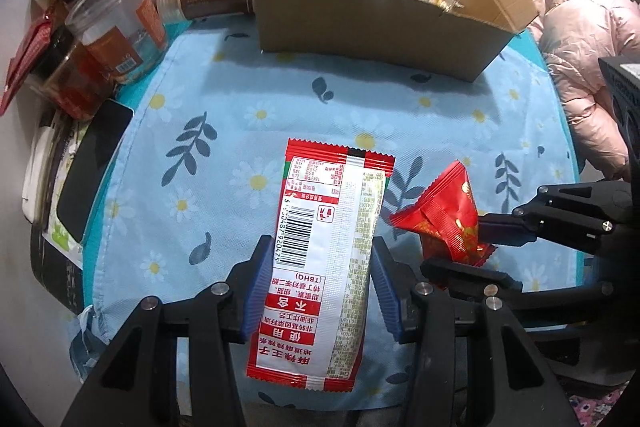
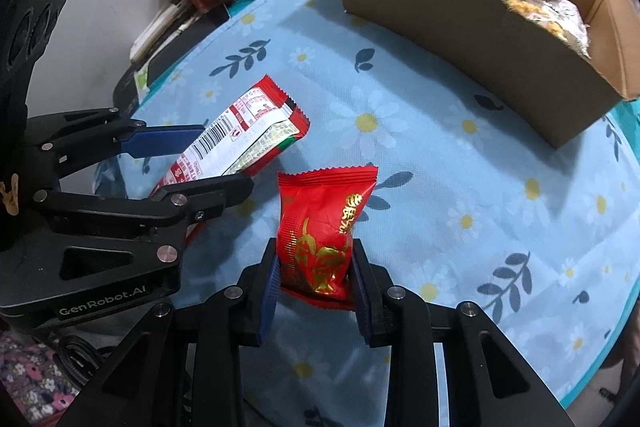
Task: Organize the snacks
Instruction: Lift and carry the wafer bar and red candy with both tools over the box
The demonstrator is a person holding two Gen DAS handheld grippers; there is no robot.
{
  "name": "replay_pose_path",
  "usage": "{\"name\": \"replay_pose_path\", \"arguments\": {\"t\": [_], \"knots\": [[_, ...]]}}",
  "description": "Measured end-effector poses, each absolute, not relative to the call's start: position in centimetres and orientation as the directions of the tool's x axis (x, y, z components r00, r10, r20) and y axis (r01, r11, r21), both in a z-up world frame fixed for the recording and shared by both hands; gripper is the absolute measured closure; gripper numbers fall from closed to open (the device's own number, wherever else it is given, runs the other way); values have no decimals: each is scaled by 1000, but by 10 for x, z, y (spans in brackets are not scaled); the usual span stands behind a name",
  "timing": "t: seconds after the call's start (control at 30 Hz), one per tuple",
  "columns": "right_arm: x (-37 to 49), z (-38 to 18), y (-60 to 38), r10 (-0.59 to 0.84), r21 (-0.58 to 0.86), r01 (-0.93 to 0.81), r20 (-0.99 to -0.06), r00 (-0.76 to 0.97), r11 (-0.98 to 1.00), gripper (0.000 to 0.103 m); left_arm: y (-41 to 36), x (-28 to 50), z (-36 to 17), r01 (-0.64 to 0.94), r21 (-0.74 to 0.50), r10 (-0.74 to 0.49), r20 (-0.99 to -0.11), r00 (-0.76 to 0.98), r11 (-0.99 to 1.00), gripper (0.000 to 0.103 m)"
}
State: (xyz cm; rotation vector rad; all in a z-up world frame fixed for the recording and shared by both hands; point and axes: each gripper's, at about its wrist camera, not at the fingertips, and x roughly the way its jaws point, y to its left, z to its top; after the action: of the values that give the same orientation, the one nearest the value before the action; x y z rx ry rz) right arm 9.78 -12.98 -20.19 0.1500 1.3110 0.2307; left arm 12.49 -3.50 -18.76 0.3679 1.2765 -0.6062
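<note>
Daisy-print blue tablecloth [image 1: 224,131] under cardboard box [image 1: 360,27], jars [image 1: 116,23] behind.

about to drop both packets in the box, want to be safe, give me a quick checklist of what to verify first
1. Left tool grips the red and white packet: ok, blue pads press both long edges.
2. Right tool grips the red packet: ok, jaws are shut on its lower half.
3. Packets clear of each other: ok, a gap shows between them in both views.
4. Both packets lifted off the flowered cloth: cannot tell from these angles.
5. Cardboard box open on top: ok, flaps stand up.
6. Room in the box: ok near the back wall; the front is heaped with snacks.
</note>
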Motion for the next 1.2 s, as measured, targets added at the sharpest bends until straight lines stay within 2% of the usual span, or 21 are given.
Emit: {"name": "replay_pose_path", "arguments": {"t": [0.57,0.93,1.2], "knots": [[93,-149,-148,226,215,-69,-906,357,974,71,-43,135,-134,612,-67,-283,-923,263,788,56],[118,-96,-171,191,193,-44,-861,472,980,71,-59,161,-75,611,-73,-367,-852,372,788,56],[140,-58,-194,155,174,-14,-834,530,985,71,-75,192,-36,618,-129,-450,-799,399,776,56]]}}
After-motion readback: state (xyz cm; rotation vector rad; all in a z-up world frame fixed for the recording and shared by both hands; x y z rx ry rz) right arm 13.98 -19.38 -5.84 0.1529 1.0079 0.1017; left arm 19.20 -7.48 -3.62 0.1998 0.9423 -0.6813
